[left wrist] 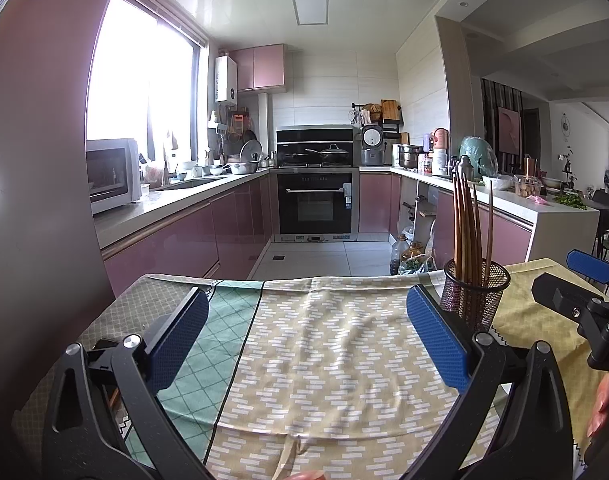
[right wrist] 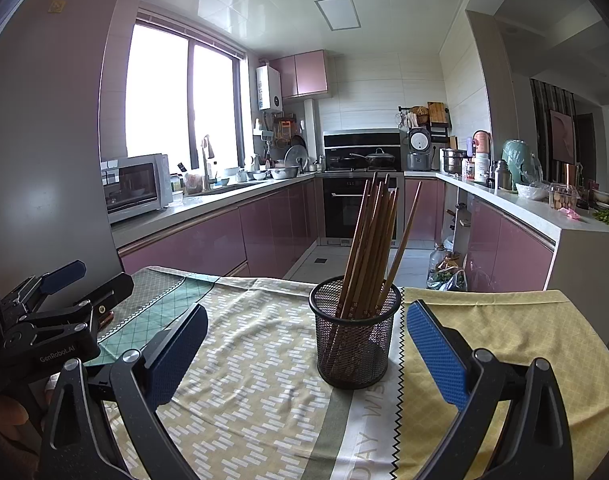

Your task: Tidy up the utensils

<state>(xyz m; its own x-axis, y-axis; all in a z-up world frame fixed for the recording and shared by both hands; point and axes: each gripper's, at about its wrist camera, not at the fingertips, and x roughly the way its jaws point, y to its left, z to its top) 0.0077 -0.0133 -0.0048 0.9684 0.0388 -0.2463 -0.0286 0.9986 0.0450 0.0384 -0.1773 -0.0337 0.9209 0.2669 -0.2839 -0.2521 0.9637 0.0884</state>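
On the table, centre: a patterned cloth [right wrist: 264, 360] covers the top; no loose utensil shows on it in either view.
Holder: a black mesh cup [right wrist: 354, 336] stands upright on the cloth, centre of the right wrist frame, right of centre in the left wrist frame.
Chopsticks: a bundle of brown chopsticks [right wrist: 374, 240] stands in the cup, fanning up and to the right, one leaning apart from the rest.
Right gripper [right wrist: 306, 344]: fingers spread wide, nothing between them; the cup sits ahead of it, just left of the right finger, not touched.
Left gripper [left wrist: 308, 336]: fingers spread wide over bare cloth, holding nothing; the cup is beside its right finger, slightly beyond the tip.
Step in hand: by my reading the sorting looks finished or nearly so, both tools idle.
Next move: if anything remains, it lies out of view; otherwise drawing both grippers back clear of the cup without tipping it.
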